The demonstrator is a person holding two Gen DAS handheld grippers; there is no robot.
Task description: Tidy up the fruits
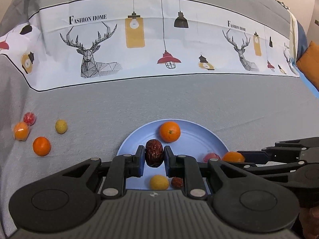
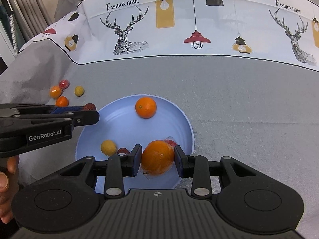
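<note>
Both wrist cameras peer steeply down, close over the blue plate (image 1: 199, 139). The left view sits at the plate's near-left edge, the right view at its near-right rim (image 2: 187, 127), each facing the printed cloth band (image 2: 199, 20) beyond the plate. They share the plate and each other's gripper.

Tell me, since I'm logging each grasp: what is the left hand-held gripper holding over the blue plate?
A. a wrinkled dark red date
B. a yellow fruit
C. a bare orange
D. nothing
A: in the left wrist view the left hand-held gripper has its pads pressed on either side of a wrinkled dark red date above the plate.
</note>
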